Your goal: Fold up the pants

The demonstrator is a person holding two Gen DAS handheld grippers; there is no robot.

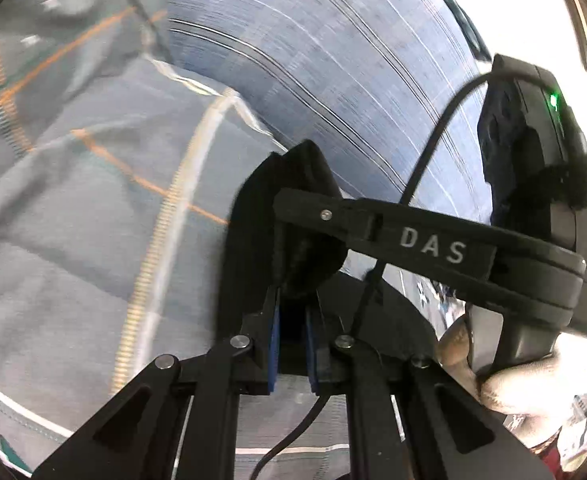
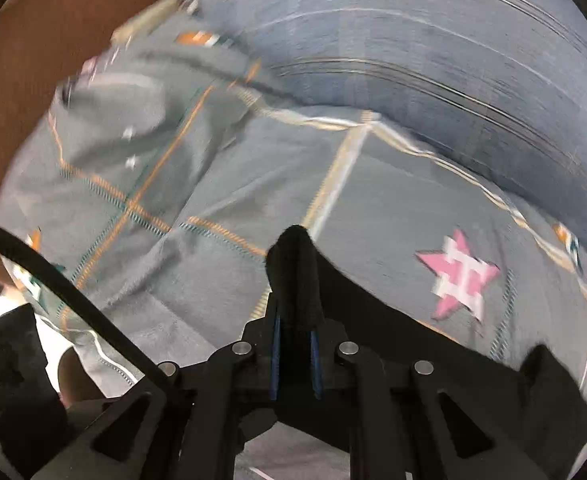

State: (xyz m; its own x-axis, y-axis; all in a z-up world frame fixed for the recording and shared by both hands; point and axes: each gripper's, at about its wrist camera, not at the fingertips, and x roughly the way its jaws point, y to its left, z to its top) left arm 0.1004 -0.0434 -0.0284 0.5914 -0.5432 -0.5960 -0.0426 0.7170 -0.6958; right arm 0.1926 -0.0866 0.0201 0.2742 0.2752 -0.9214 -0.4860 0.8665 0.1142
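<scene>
Both hand-held grippers are pinching black cloth, and the fold is getting under way.

The left hand-held gripper (image 1: 293, 280) is clamping narrow on a bunched edge of the dark black fabric pants (image 1: 289, 184), and the right hand-held gripper (image 2: 293, 280) is nipping a black ridge of the same garment, which is draping off to its right. The pants are hanging at the fingers above a grey quilted cover with orange stitching (image 2: 197, 184) and a pink star patch (image 2: 459, 276), beside a blue striped sheet (image 1: 333, 52). In the left view the right gripper's black handle, lettered DAS (image 1: 433, 244), is crossing close by. To do this step well, the person should probably be keeping both pinches level and the edge taut, so the cloth lays over without twisting. No containers are showing in either view.
</scene>
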